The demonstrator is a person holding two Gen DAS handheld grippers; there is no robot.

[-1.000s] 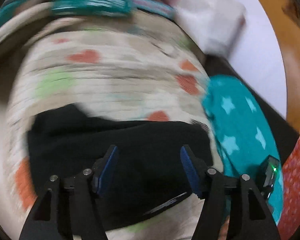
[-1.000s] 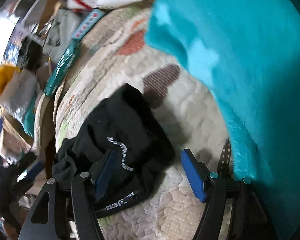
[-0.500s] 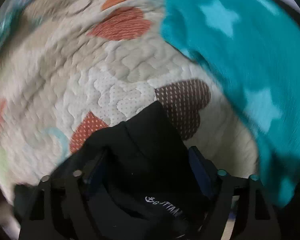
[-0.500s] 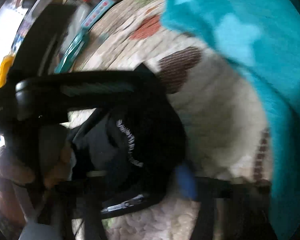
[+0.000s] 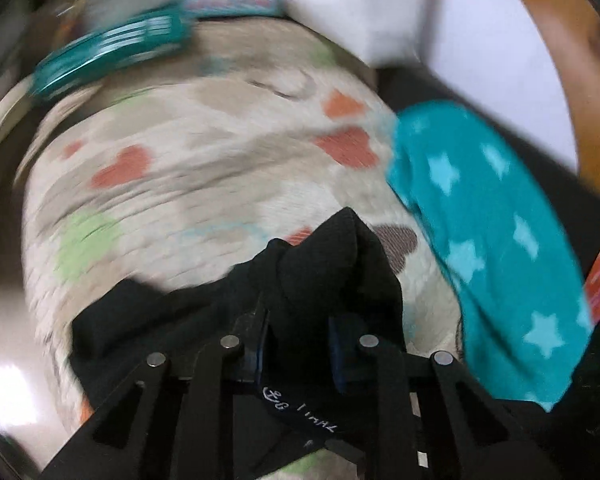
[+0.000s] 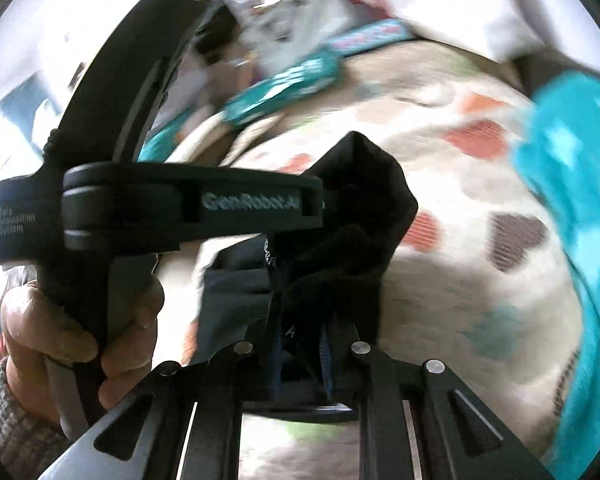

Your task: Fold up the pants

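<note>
Both grippers, left (image 5: 296,344) and right (image 6: 300,354), jaws just closed, pinch the black pants (image 5: 332,264) above the quilt (image 5: 180,184).

Quilted cover w/ heart print (image 5: 204,200), teal star blanket (image 5: 488,232) at right, teal packet (image 5: 112,56) behind.

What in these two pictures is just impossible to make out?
- Black pants, left wrist view: the lower part is hidden behind the left gripper, so the whole shape cannot be told.
- White lettering on the pants: too small and upside down to read.
- Clutter past the quilt, right wrist view: blurred.
- Pads of the right gripper: buried in fabric.
</note>
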